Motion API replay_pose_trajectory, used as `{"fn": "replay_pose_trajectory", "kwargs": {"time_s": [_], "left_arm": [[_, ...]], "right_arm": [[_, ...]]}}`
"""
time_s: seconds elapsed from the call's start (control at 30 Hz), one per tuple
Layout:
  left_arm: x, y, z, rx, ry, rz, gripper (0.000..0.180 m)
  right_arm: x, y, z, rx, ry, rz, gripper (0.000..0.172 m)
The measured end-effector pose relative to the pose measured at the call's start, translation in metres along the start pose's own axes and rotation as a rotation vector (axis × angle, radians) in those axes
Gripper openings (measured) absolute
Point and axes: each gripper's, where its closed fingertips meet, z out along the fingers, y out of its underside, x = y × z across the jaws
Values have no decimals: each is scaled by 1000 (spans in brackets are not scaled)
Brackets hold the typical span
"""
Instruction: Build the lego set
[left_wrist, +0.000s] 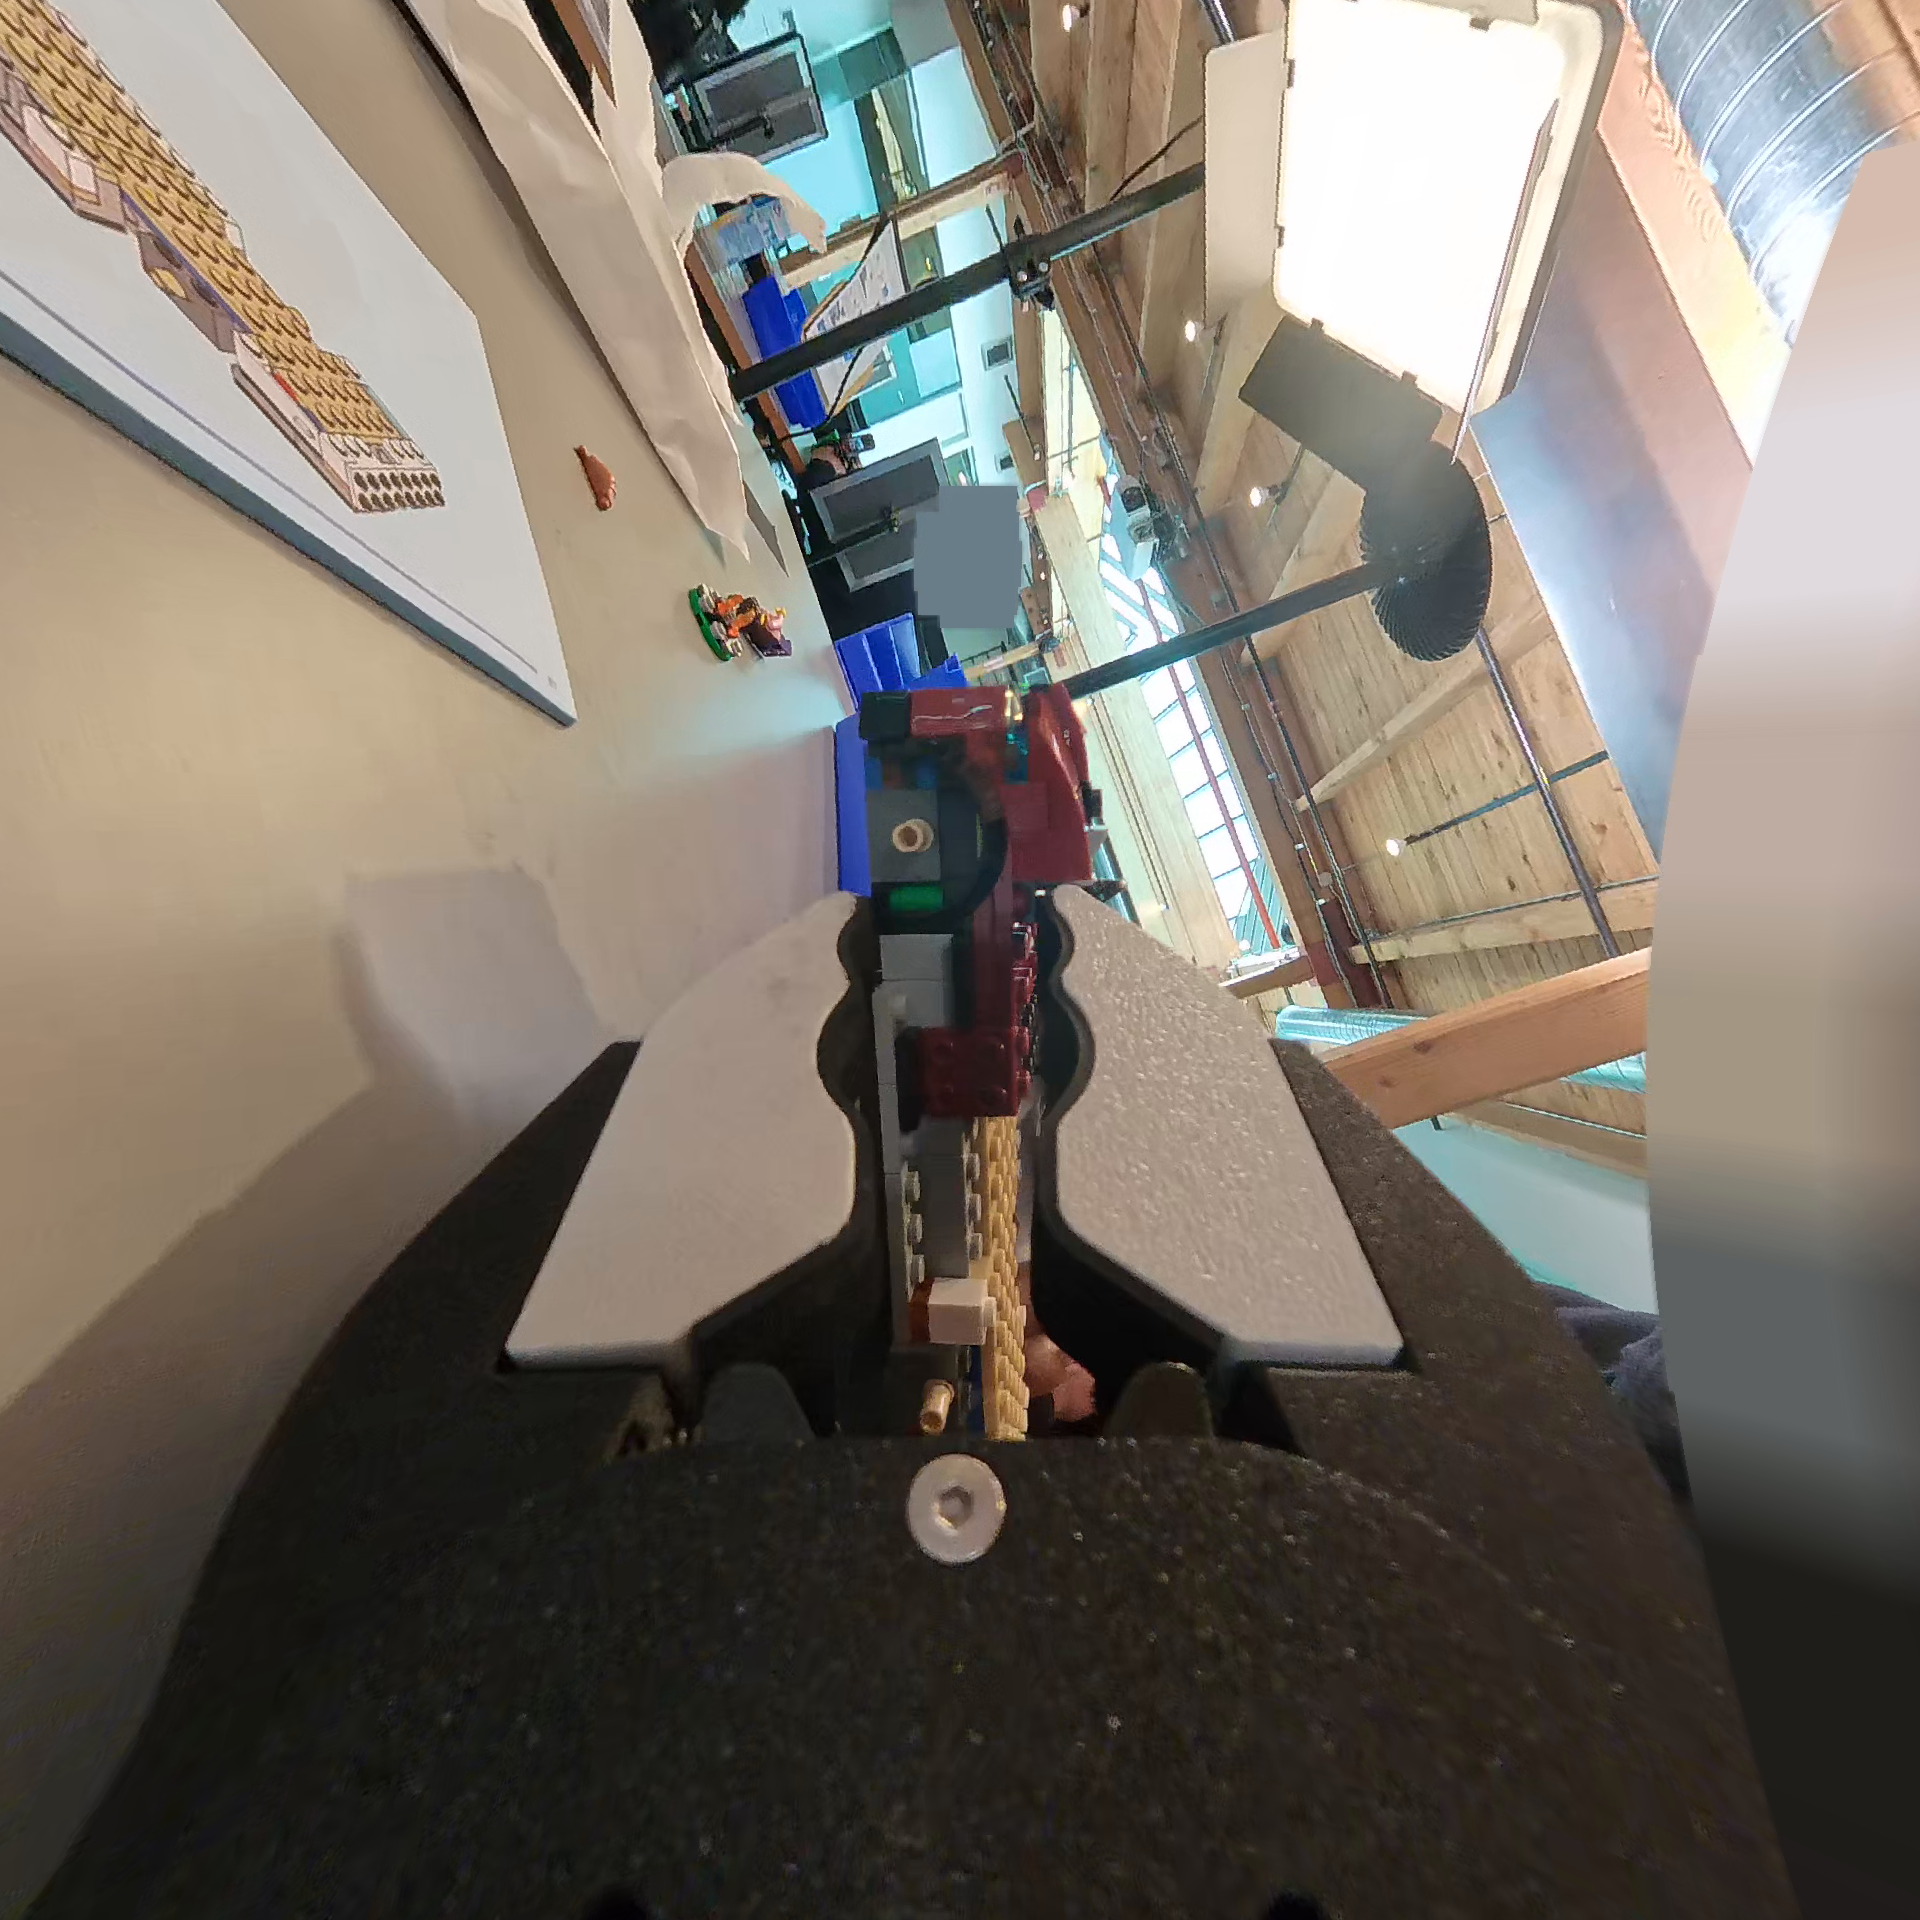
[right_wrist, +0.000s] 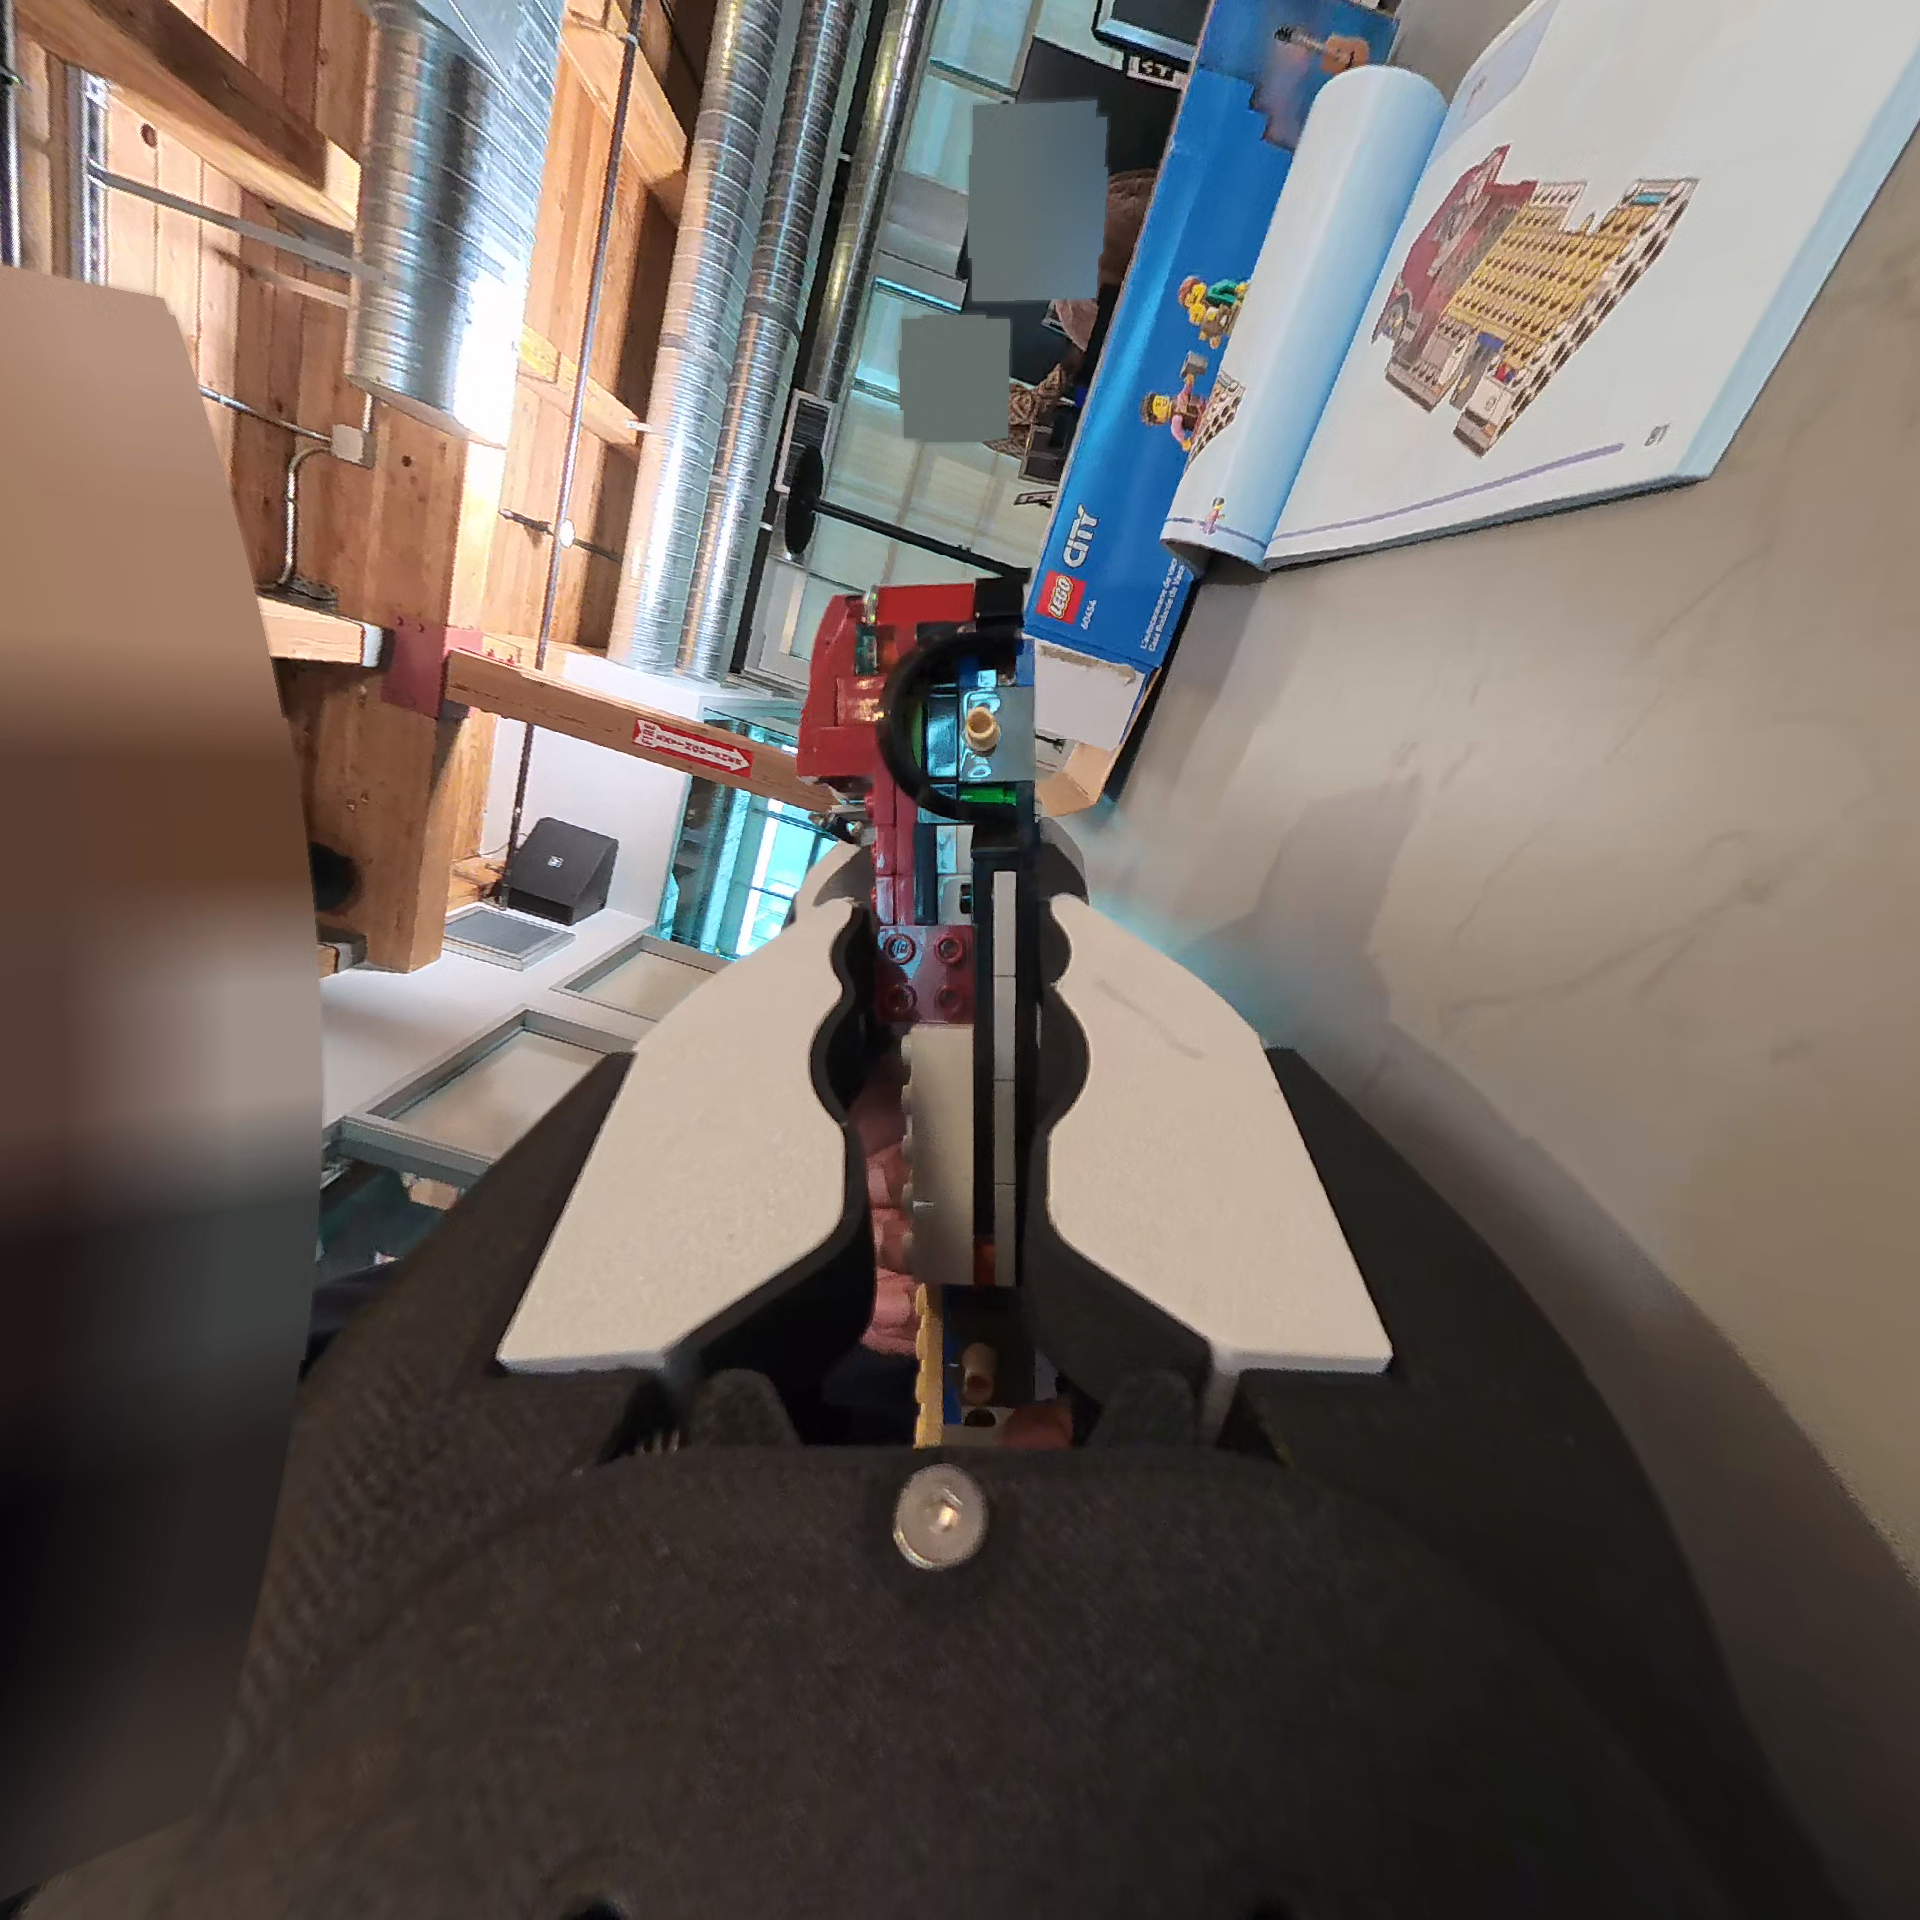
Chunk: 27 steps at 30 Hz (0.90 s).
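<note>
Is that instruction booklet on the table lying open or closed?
Open. In the right wrist view the booklet lies spread on the table, one page flat showing a building diagram, the other pages curling up beside the blue box.

Both the left gripper (left_wrist: 951, 914) and right gripper (right_wrist: 951, 914) are rolled sideways, fingers clamping a brick-built model (left_wrist: 971, 821).

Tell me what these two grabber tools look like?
Both look alike. The left gripper and the right gripper each have two pale grey fingers with wavy dark inner edges, on a rough black body with one silver screw.
</note>
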Motion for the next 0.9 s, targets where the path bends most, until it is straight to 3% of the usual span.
{"fn": "replay_pose_trajectory", "kwargs": {"time_s": [0.9], "left_arm": [[0, 2, 0, -41, -15, 3, 29]], "right_arm": [[0, 1, 1, 15, 2, 1, 30]]}}
